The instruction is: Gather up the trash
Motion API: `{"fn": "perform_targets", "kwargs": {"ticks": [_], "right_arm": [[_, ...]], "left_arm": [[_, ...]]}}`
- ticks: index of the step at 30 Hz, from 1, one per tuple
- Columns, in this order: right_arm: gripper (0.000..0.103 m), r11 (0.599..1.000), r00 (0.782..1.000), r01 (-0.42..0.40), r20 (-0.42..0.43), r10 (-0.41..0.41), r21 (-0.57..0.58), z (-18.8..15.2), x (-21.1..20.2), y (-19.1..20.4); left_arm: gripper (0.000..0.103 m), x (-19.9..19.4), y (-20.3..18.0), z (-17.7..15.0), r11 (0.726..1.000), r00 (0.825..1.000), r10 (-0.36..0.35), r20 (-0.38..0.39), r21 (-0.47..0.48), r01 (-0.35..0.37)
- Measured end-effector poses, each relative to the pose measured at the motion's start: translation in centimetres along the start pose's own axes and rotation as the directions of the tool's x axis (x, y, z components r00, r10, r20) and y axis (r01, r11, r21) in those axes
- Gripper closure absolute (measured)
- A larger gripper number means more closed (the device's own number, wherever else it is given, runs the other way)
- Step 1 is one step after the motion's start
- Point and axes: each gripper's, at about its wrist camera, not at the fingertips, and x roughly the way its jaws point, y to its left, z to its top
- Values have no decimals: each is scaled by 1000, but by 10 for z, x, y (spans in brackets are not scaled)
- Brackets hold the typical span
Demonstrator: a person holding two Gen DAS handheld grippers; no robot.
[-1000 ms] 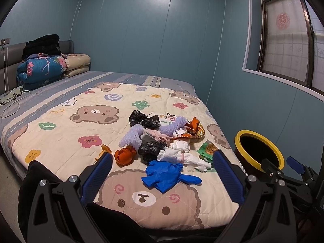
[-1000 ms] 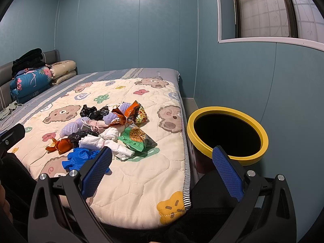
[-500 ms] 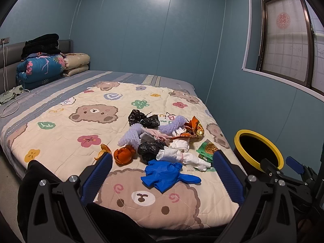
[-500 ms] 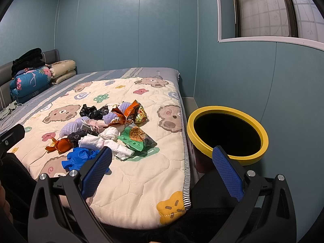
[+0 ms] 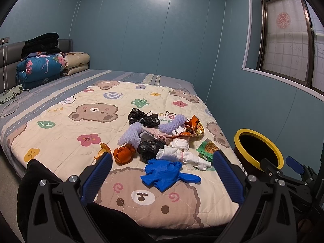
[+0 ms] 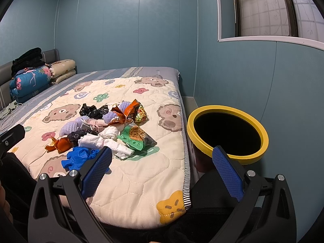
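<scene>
Left wrist view: the left gripper [image 5: 161, 174] hangs over the near edge of the bed [image 5: 60, 121], its blue pads spread wide and holding nothing. Between the pads lies a blue glove [image 5: 166, 173] on the bear-print quilt. Just beyond it sits the trash pile: white tissues [image 5: 182, 155], a black bag [image 5: 149, 146], orange peel [image 5: 123, 154], purple foam netting [image 5: 131, 134] and an orange wrapper [image 5: 192, 126]. A yellow-rimmed bin [image 5: 258, 135] stands on the floor to the right of the bed.

Right wrist view: the right gripper [image 6: 162, 168] is also spread and empty, near the bed's right corner. The trash pile lies to the far left; a green snack packet [image 6: 135, 136] rests at its right edge. The bin [image 6: 228, 109] stands just right of the bed.
</scene>
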Motion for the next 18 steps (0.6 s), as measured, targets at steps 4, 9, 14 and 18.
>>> {"fn": "perform_targets", "kwargs": {"ticks": [4, 9, 14, 18], "right_arm": [[8, 1000, 1000, 0, -1, 0, 0, 0, 0, 0], [8, 1000, 1000, 0, -1, 0, 0, 1, -1, 0], [8, 1000, 1000, -1, -2, 1, 0, 1, -1, 0], [8, 1000, 1000, -5, -2, 5, 0, 0, 0, -1]], "left_arm": [[7, 0, 0, 0, 1000, 1000, 0, -1, 0, 0], [7, 0, 0, 0, 1000, 1000, 0, -1, 0, 0], [7, 0, 0, 1, 1000, 1000, 0, -2, 0, 0], [7, 0, 0, 1, 1000, 1000, 0, -2, -1, 0]]}}
